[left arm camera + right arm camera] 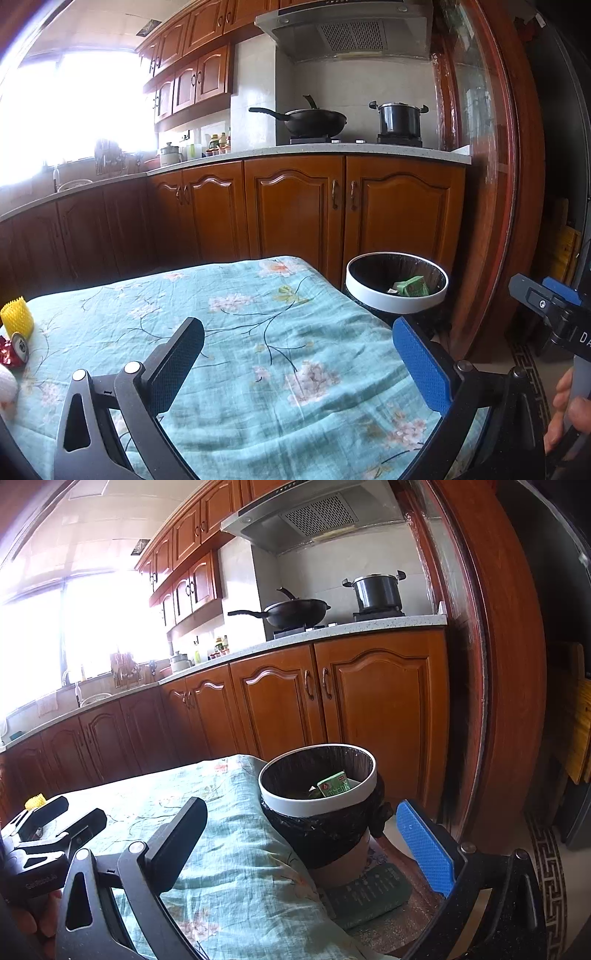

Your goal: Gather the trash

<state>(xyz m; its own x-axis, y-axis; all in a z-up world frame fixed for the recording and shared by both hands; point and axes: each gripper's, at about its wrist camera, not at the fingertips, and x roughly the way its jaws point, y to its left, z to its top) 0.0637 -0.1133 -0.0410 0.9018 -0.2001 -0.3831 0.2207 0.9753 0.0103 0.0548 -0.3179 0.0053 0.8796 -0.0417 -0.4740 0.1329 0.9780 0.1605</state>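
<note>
Left wrist view: left hand-held gripper (295, 365) wide open, empty, over desk (236, 295); can (20, 347), yellow net (16, 317) still left
Right wrist view: right hand-held gripper (306, 845) open, empty; green carton (334, 784) already in bin (317, 806)

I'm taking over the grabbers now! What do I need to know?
Left gripper: open, empty, over the cloth.
Right gripper: open, empty, facing the bin.
Done: a green carton is in the bin.
Left: the can, red wrapper and yellow net lie at the cloth's far-left edge. Pick those up and drop them in the bin.
</note>
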